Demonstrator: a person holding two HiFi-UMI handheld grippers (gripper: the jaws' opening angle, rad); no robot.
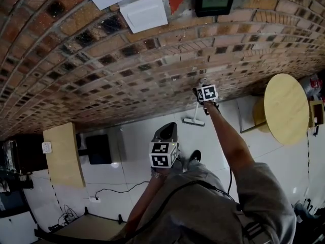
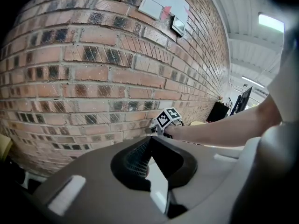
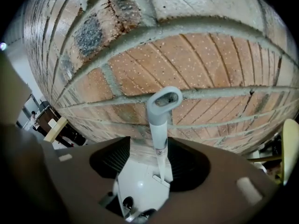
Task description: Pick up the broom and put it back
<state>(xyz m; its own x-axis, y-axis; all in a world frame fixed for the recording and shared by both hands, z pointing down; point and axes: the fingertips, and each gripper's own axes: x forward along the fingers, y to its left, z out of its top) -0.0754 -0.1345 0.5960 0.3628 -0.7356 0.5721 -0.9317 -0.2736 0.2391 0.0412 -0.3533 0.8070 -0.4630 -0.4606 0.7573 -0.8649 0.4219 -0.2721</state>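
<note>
The broom stands upright against the brick wall (image 3: pixel 196 64), its grey handle (image 3: pixel 159 134) ending in a loop (image 3: pixel 164 99). Its head (image 1: pixel 194 121) rests on the white floor. My right gripper (image 3: pixel 152 146) is at the handle's upper end, jaws wide apart with the handle between them, nearer the right one, and a gap on its left. From above, the right gripper (image 1: pixel 205 105) reaches out to the wall on an outstretched arm. My left gripper (image 1: pixel 166 130) hangs back near the person's body, shut with nothing in it; in its own view the left gripper (image 2: pixel 149 141) points at the wall.
A round wooden table (image 1: pixel 285 108) stands to the right of the broom. A wooden board (image 1: pixel 63 154) and a black box (image 1: pixel 99 149) are at the left, with cables (image 1: pixel 109 192) on the floor. The person's shoe (image 1: pixel 194 156) is behind the broom head.
</note>
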